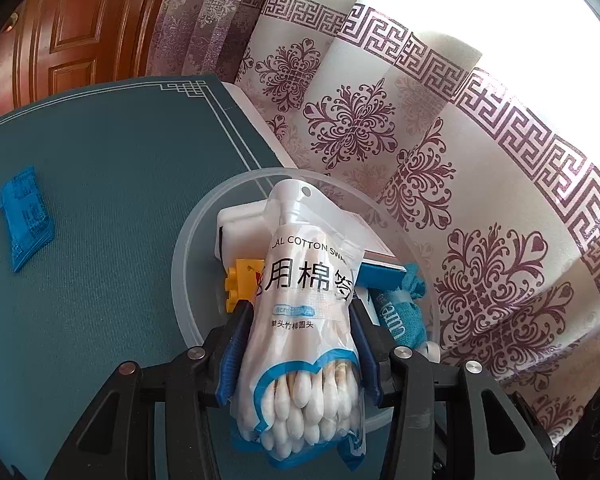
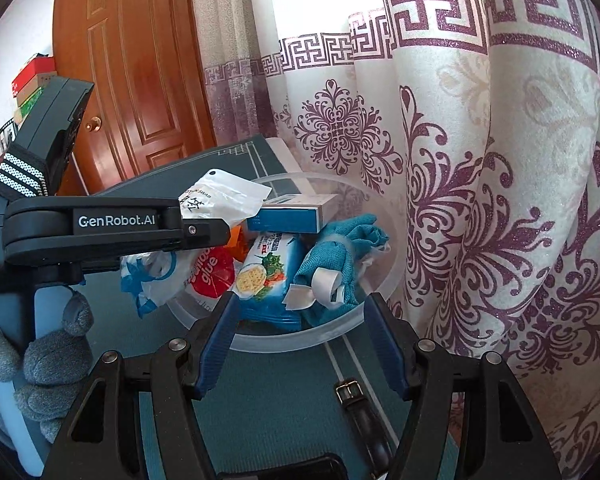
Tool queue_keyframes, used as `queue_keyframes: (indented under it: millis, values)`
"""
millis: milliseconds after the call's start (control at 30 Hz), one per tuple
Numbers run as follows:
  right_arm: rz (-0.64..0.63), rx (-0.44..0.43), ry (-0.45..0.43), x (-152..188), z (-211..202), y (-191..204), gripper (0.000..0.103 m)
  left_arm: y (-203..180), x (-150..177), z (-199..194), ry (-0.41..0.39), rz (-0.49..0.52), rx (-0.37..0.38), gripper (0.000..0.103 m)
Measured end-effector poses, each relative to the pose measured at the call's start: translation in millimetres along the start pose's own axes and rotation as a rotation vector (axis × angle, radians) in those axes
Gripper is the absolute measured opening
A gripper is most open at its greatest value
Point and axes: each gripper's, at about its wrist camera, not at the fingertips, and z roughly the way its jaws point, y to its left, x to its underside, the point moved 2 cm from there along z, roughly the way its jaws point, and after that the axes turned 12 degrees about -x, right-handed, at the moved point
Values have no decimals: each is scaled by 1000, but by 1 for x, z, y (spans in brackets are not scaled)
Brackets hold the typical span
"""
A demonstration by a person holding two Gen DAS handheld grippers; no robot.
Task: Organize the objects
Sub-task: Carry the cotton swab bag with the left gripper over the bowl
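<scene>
My left gripper is shut on a bag of cotton swabs and holds it over a clear plastic bowl. The bowl holds a white box, a yellow brick, a blue box and a teal cloth. In the right wrist view the left gripper's finger holds the swab bag over the bowl, which also holds a cracker pack, a glue packet, the blue box and the cloth. My right gripper is open and empty at the bowl's near rim.
A blue sachet lies on the teal table mat to the left. A patterned curtain hangs just behind the bowl. A belt with a buckle lies on the mat near my right gripper. A wooden door stands beyond the table.
</scene>
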Motion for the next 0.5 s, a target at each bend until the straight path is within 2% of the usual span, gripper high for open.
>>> queue_keyframes:
  millis: [167,300,367,433,500]
  values:
    - [1,-1,6,3,3,-1,66,0,-6,8,-35,6,-23,51]
    - [-5,1,1,3,4,1,66,2,-9,11,-44,-3,-13,54]
    - [-10,6,-3,2,4,2,66,3,-8,10,-46,-10,-1,60]
    - [-10,5,-3,2,3,1,66,4,-7,5,-55,-18,5,71]
    - [-12,5,-3,2,3,1,66,4,-7,1,-65,-21,10,75]
